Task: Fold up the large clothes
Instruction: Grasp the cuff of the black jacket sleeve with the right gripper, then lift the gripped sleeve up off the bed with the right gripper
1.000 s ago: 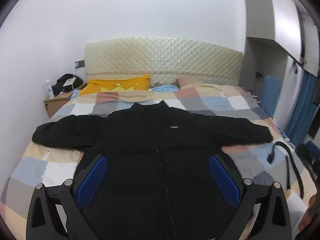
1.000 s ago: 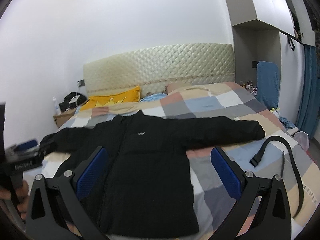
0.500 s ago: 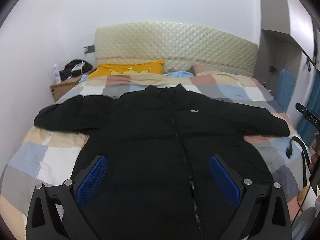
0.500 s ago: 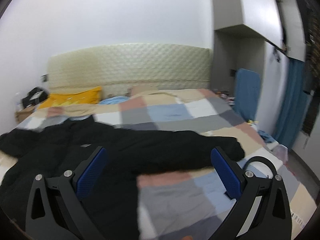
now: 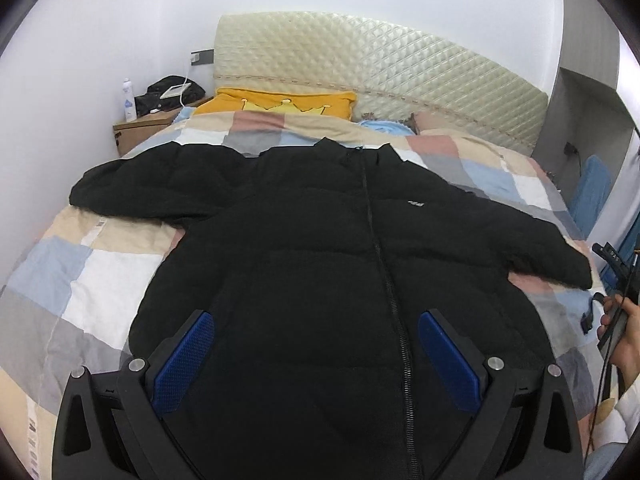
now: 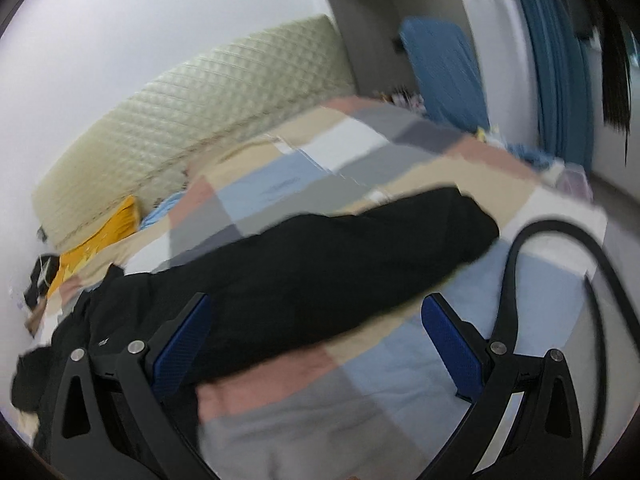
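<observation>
A large black puffer jacket lies front-up and zipped on the checked bed cover, both sleeves spread out. My left gripper is open and empty, hovering above the jacket's lower front. My right gripper is open and empty above the jacket's right sleeve, near its cuff. The right wrist view is blurred and tilted. The hand holding the right gripper shows at the right edge of the left wrist view.
A black strap with a buckle lies on the bed right of the cuff. A yellow pillow and a quilted headboard are at the far end. A nightstand stands at the far left. Blue curtains hang at the right.
The left gripper has shifted left and come closer over the jacket. The right gripper has swung right and tilted, from the jacket body to over the right sleeve. Both stay open.
</observation>
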`<state>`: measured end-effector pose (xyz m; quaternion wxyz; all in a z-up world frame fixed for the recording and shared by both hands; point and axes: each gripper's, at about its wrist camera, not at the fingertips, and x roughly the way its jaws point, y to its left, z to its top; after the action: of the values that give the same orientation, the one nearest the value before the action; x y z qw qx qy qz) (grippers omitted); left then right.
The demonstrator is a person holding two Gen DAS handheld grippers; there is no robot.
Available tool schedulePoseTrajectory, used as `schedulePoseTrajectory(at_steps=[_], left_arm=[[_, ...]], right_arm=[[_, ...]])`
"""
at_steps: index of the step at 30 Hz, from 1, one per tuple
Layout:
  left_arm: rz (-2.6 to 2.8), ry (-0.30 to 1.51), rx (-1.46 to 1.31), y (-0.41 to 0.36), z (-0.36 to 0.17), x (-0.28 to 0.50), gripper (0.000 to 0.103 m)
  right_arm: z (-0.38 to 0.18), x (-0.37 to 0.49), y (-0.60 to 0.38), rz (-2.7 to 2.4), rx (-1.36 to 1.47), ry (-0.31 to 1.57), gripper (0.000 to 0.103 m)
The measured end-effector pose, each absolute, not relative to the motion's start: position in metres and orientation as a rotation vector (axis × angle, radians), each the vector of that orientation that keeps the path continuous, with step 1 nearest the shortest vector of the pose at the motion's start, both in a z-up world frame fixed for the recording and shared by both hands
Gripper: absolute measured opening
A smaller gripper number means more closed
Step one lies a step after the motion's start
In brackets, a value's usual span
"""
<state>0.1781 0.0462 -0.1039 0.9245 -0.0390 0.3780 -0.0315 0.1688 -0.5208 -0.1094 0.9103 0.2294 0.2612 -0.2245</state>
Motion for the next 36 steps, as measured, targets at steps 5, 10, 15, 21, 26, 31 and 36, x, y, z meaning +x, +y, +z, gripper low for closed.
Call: schedulePoseTrajectory(at_steps=[5,10,15,21,26,31,36], left_arm=[[-0.032,0.775,-0.062,0.047,-0.11,0.187,0.103],[-0.024,0.811,-0.062,0.046,-0.125,0.201,0.103],[-0.001,0.852,-0.077,0.046,-0.145,0.21,0.103],[0.016,0.841,-0.074,0.041,-0.151,0.227,0.103],[0.041,0.859,-0.06,0.038,-0.161,0.242,0.103],[0.109,0.881,-0.012,0.033,-0.174,0.253,0.103],[0.118,0.876,0.017,0.027,-0.179,0.254,0.103]], right_arm=[[-0.156,0.176,-0.557,-0.473,0.611,0.605,0.095],[-0.201,0.185,-0.591,-0.482,0.812,0.617,0.065],[-0.217,0.202,-0.61,-0.503,0.858,0.549,0.065],[-0.226,0.218,-0.636,-0.531,0.933,0.396,0.068],[-0.229,0.234,-0.655,-0.581,0.93,0.333,0.069],[-0.219,0.241,-0.673,-0.624,0.901,0.309,0.057],[-0.173,0.24,-0.684,-0.6,0.786,0.318,0.02]])
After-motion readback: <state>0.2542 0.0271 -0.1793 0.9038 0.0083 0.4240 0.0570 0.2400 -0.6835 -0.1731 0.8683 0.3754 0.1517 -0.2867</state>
